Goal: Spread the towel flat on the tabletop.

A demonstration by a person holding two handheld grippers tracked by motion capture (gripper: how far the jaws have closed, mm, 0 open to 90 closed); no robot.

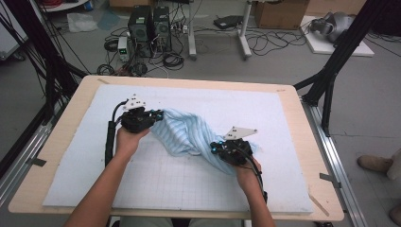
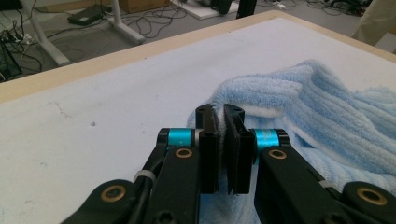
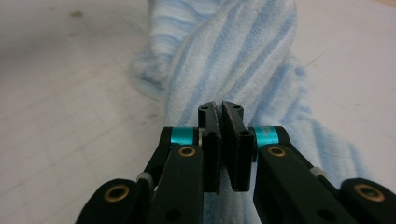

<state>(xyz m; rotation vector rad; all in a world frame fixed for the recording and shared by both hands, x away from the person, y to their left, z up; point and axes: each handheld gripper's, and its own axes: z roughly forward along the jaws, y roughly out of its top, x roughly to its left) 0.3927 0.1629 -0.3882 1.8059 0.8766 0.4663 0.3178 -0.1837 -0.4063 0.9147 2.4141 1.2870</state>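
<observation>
A light blue striped towel [image 1: 185, 133] lies bunched and twisted across the middle of the white mat [image 1: 179, 189]. My left gripper [image 1: 159, 115] is at the towel's upper left end. In the left gripper view, it [image 2: 220, 112] is shut on a fold of the towel's edge [image 2: 317, 102], raised a little off the mat. My right gripper [image 1: 213, 148] sits at the towel's lower right end. In the right gripper view, it [image 3: 219, 109] has its jaws pressed together on a thin bit of the towel [image 3: 233, 56], which runs away from it.
The mat covers a wooden table [image 1: 61, 137] whose edges show all round. Beyond the far edge are computer towers [image 1: 149, 26], cables and desk legs on the floor. Black frame posts [image 1: 331, 71] stand at the right, and a person's shoe [image 1: 373, 163] is beside the table.
</observation>
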